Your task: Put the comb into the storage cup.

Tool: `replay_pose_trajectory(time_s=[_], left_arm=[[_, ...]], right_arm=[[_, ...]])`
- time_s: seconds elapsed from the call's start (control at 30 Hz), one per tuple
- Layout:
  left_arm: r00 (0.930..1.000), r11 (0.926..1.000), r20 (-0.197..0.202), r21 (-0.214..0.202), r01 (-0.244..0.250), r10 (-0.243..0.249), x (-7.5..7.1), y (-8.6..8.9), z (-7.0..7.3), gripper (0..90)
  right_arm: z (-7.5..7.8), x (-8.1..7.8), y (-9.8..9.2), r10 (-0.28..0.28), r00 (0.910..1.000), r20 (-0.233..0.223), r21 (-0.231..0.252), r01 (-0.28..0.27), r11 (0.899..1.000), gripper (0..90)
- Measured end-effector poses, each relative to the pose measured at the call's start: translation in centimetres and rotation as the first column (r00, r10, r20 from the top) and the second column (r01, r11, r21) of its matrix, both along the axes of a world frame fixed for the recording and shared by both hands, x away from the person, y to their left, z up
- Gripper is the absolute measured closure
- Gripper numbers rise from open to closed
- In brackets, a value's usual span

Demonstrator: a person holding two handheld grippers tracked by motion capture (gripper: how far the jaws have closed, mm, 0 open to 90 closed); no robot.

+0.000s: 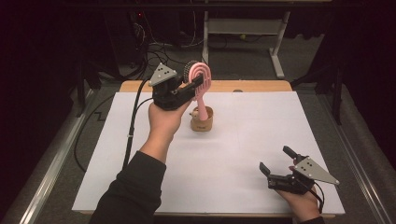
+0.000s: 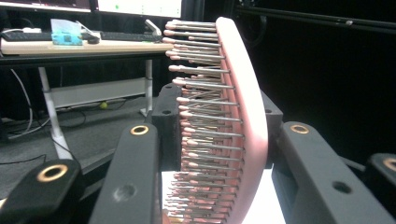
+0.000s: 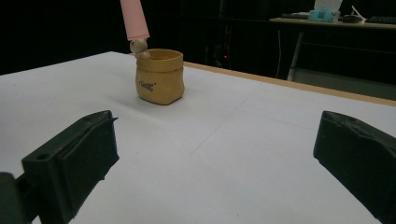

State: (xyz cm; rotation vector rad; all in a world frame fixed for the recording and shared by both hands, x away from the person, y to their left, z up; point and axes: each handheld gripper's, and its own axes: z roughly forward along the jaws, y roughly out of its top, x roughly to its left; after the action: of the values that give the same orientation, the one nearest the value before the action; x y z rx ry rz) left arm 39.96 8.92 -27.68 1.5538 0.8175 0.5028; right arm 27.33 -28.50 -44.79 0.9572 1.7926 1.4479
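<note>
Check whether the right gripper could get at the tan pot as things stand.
Probably yes. The right gripper is open, holds nothing, and bare white table lies between it and the pot. The one snag is the pink brush, whose handle hangs just over the pot's rim, held by the left gripper.

Both grippers are black, the left gripper [image 1: 196, 84] and right gripper [image 1: 275, 161]; grey three-cornered plates with dark holes; brass-ringed screw holes; trailing black cables; dark sleeve [image 1: 133, 196].

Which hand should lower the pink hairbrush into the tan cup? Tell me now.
Left. Its tongs are shut on the pink hairbrush, held over the tan cup. The right tongs stand open with nothing between them, low at the table's near edge.
</note>
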Motion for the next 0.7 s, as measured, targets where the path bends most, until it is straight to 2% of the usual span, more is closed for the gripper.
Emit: replay_pose_trajectory(time_s=[0.37, 0.4, 0.7], left_arm=[[0.9999, 0.9998, 0.001, -0.016, -0.013, 0.013, 1.4, -0.8, -0.4, 63.1], [0.9997, 0.9995, 0.0, -0.019, -0.026, 0.026, 1.7, -1.0, -0.5, 63.1], [0.9989, 0.9988, -0.001, -0.01, -0.048, 0.048, 2.3, -1.6, -1.1, 63.0]], right_arm=[[0.1, 0.0, -0.3, -0.005, 1.0, 0.002, 0.017, 0.005, 1.0, 0.3], [0.0, 0.0, -0.3, -0.007, 1.0, 0.001, 0.014, 0.007, 1.0, 0.3], [0.1, 0.0, -0.2, -0.001, 1.0, 0.005, 0.017, 0.001, 1.0, 0.3]])
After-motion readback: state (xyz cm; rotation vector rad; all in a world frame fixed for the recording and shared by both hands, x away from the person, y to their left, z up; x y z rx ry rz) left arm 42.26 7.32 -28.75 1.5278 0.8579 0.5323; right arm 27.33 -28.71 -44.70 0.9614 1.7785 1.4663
